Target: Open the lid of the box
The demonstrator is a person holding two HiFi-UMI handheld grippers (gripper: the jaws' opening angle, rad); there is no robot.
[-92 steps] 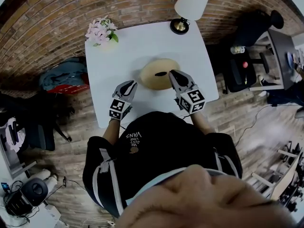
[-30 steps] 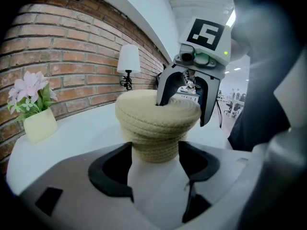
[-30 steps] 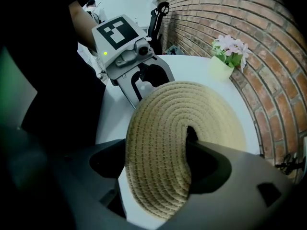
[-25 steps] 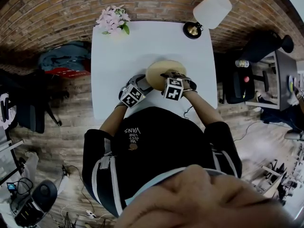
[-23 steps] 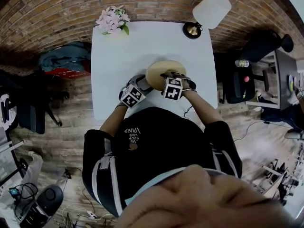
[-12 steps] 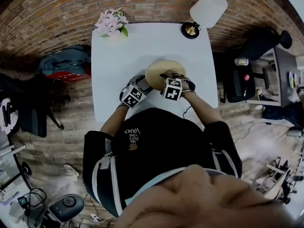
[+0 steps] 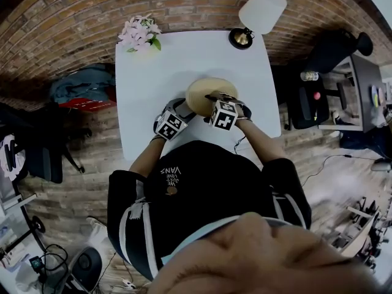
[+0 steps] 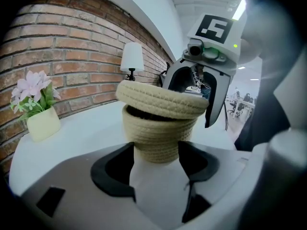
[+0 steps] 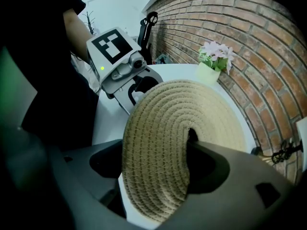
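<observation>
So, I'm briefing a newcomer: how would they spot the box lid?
Find the white table by the brick wall; near its front edge stands a round woven box. The lid is the tan coiled-rope disc on it, tilted up in the right gripper and wider than the box.

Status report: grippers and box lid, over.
Left gripper shut on box. Right gripper shut on lid. Lid tilted up, dark gap showing under one side. Nothing in the way.

Office-like studio: brick wall [image 7: 73, 11], white table [image 7: 184, 57], swivel chairs [image 7: 334, 45], desks [image 7: 362, 72], wooden floor [image 7: 79, 164].
</observation>
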